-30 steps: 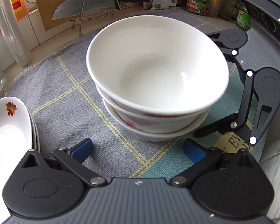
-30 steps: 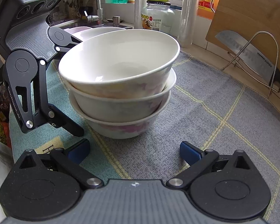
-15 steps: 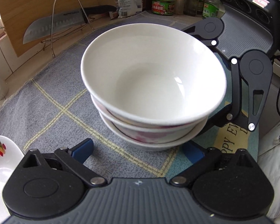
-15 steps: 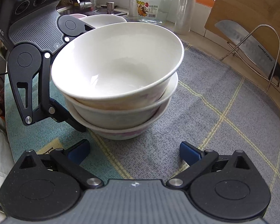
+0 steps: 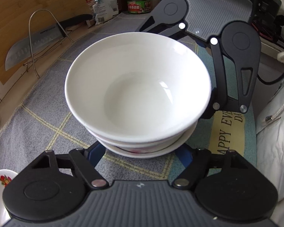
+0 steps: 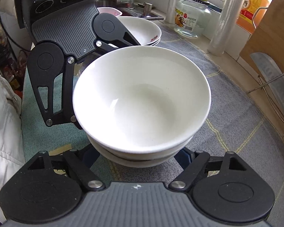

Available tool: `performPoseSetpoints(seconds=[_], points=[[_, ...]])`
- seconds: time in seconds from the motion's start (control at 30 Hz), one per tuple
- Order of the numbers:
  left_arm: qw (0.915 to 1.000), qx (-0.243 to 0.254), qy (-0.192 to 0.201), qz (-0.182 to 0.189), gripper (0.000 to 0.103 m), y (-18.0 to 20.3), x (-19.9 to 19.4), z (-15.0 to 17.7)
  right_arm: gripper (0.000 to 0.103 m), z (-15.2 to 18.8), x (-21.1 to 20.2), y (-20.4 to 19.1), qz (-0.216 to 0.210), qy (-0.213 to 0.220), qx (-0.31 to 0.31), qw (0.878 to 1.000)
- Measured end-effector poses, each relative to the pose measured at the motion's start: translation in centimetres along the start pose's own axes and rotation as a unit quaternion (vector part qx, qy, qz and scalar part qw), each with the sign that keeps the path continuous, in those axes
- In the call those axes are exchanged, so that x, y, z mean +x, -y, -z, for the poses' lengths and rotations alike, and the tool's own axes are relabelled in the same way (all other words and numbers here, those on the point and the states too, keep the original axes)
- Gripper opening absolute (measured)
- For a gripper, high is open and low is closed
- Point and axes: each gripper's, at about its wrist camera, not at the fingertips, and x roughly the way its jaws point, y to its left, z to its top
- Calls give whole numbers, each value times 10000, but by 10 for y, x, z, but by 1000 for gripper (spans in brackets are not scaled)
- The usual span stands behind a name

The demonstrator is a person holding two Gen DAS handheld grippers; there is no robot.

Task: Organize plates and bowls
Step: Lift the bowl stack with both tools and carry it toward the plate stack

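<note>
Flanking the stack of bowls on the mat, left gripper and right gripper, jaws wide open and holding nothing, now reach under its base, closer than before.

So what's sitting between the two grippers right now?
The stack of white bowls sits between the left gripper and the right gripper, which face each other across it. Both wrist views show it.
</note>
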Motion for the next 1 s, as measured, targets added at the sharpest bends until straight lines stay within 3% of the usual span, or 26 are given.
performPoseSetpoints(seconds=[0.53, 1.0], points=[[9996, 210, -134, 156, 75, -2, 1, -4, 85, -4, 2, 5, -109, -85, -47, 9999], [9998, 99, -150, 59, 75, 0, -2, -8, 85, -9, -3, 3, -75, -93, -76, 9999]])
